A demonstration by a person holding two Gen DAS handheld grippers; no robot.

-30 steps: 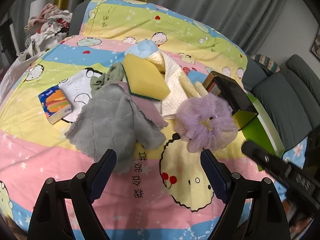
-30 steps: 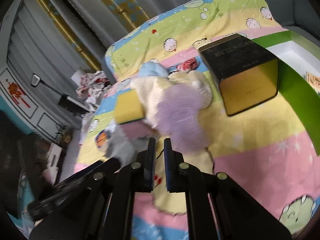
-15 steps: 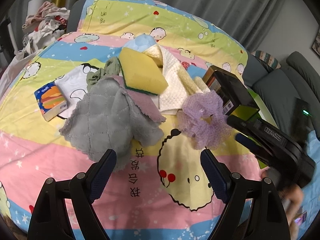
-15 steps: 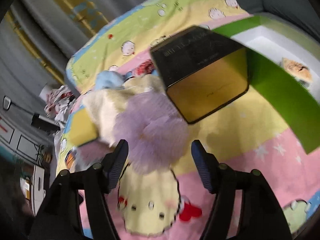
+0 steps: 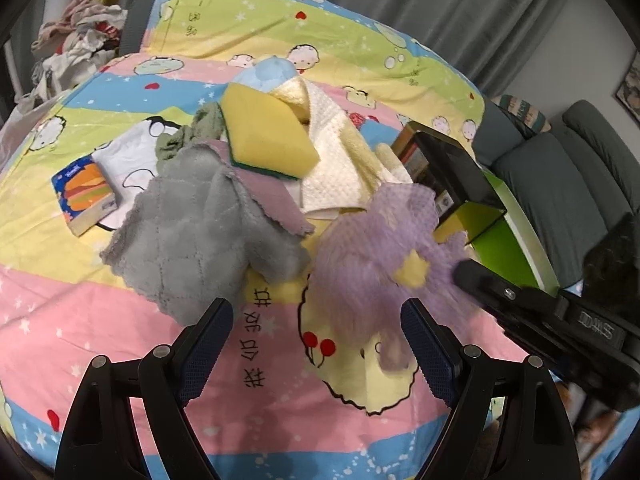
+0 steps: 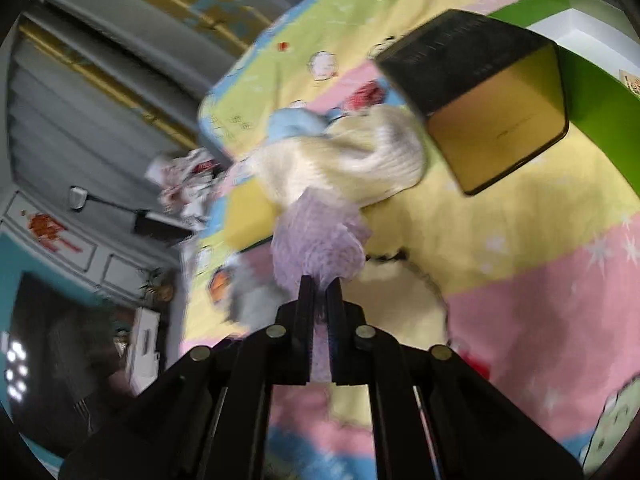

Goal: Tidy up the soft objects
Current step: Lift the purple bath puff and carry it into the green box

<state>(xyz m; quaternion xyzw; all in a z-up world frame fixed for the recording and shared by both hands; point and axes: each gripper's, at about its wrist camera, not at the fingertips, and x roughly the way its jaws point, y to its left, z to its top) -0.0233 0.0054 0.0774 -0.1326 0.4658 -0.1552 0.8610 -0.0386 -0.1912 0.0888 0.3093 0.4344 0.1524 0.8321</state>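
A purple mesh bath pouf (image 5: 372,256) is lifted off the cartoon bedspread (image 5: 120,320); my right gripper (image 6: 319,284) is shut on its edge (image 6: 320,236), and its black body (image 5: 540,308) enters the left wrist view from the right. My left gripper (image 5: 316,320) is open and empty, hovering above the bedspread in front of the pile. The pile holds a grey quilted cloth (image 5: 192,220), a yellow sponge (image 5: 264,136), a cream towel (image 5: 340,160), a light blue cloth (image 5: 268,72) and a green cloth (image 5: 192,132).
A black and gold box (image 6: 492,108) stands right of the pile, beside a green-walled white tray (image 6: 592,40). A tissue pack (image 5: 86,196) lies at the left. Clothes (image 5: 76,48) are heaped beyond the bed's far left. A grey sofa (image 5: 568,176) stands at right.
My right gripper went from shut to open around the purple pouf, then closed on it and lifted it. The left gripper has stayed open and drifted slightly.
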